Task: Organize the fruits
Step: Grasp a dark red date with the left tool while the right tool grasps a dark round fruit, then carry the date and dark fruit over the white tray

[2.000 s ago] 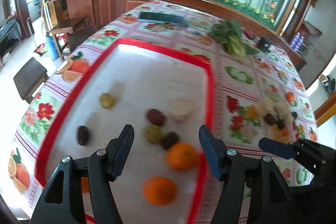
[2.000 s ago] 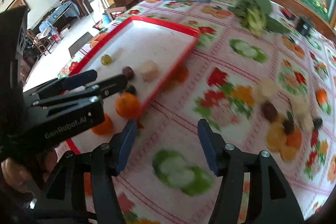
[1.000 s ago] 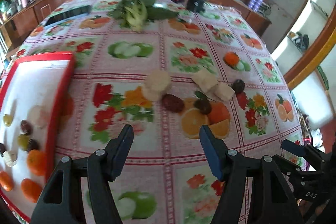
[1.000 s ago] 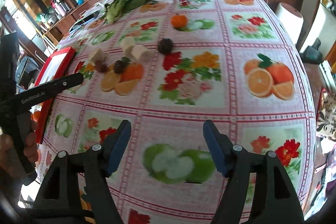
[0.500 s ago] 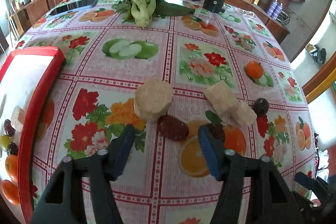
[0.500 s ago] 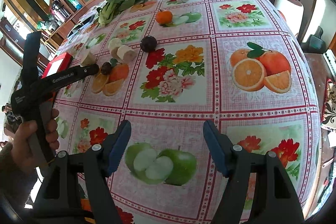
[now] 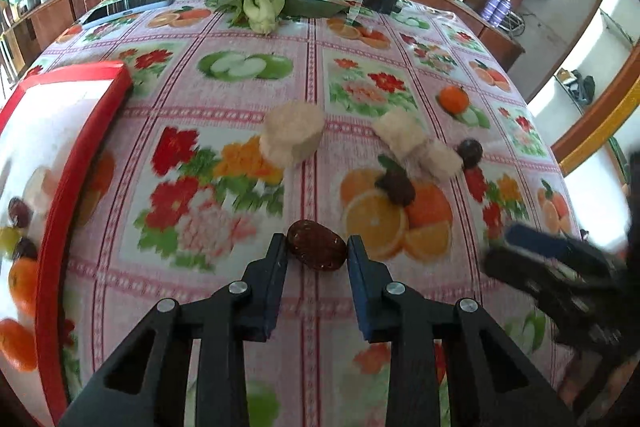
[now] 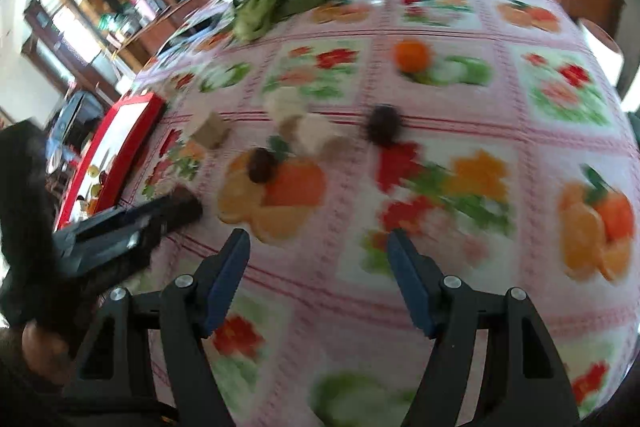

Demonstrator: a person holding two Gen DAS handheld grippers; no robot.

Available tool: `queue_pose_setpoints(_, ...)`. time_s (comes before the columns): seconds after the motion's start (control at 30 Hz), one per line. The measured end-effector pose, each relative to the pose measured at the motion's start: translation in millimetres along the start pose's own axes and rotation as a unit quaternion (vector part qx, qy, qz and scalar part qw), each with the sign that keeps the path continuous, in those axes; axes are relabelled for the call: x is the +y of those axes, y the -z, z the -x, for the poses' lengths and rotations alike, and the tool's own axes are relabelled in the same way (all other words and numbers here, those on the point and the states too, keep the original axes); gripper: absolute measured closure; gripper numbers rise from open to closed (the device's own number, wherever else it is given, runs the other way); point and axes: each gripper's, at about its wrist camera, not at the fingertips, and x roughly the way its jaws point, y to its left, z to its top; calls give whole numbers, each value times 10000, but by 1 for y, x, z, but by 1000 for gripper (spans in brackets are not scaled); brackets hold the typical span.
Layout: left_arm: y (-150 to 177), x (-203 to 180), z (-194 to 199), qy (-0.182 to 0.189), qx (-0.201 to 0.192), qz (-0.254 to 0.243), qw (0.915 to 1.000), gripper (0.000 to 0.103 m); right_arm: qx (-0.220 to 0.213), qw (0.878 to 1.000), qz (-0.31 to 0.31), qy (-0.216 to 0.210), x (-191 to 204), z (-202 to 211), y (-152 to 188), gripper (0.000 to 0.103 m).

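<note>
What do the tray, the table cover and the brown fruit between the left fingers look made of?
Tray: likely plastic, with a glossy red rim and a white base that reflects light. Table cover: looks like wipeable vinyl, with a printed fruit-and-flower pattern and a slight sheen. Brown fruit at the left gripper: dark, wrinkled, slightly shiny skin, possibly a dried date.

Left tongs [image 7: 317, 251] closed to a narrow gap, right tongs [image 8: 318, 247] spread wide and empty

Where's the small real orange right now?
In the left wrist view, the orange sits on the tablecloth at the right, just beyond the round dark fruit, well away from the red tray.
</note>
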Motion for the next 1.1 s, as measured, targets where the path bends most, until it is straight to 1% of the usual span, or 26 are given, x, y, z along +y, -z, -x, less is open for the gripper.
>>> queue_pose_setpoints(0.07,7,5,5,31,7,-42,10000,73,-19,9998,173,7,15,-14,-9,31)
queue_pose_setpoints(0.2,16,10,14,58,-17,-176,9998,73,3,9997,246,-8,31,-33,-25,31)
queue_pose_setpoints(0.3,21,15,17,138,-25,-188,9997,73,-8,9984,521,212,44,-42,-33,32)
queue_pose_setpoints(0.37,23,19,17,227,7,-132,9997,73,-15,9969,684,383,51,-45,-34,40)
queue_pose_setpoints(0.43,24,21,17,298,-2,-131,9995,73,-32,9931,882,774,56,-48,-34,58)
queue_pose_setpoints(0.47,24,22,17,315,-8,-145,9994,73,-18,9909,967,932,57,-49,-34,62)
queue_pose_setpoints(0.5,24,22,17,329,-16,-156,9993,73,-7,9891,1013,1067,58,-49,-33,74)
queue_pose_setpoints(0.53,24,22,17,341,-24,-171,9993,73,8,9893,993,1067,55,-48,-34,83)
queue_pose_setpoints(0.63,24,23,17,383,-48,-198,9991,73,93,9932,706,919,46,-41,-35,83)
queue_pose_setpoints(0.7,24,24,19,420,-55,-205,9989,73,33,9944,602,863,45,-32,-31,83)
queue_pose_setpoints(0.9,25,27,32,623,-156,-248,9976,73,-184,9959,454,764,53,-1,-15,83)
queue_pose_setpoints(1.1,29,31,44,764,-217,-282,9964,73,-242,9963,426,706,67,19,1,83)
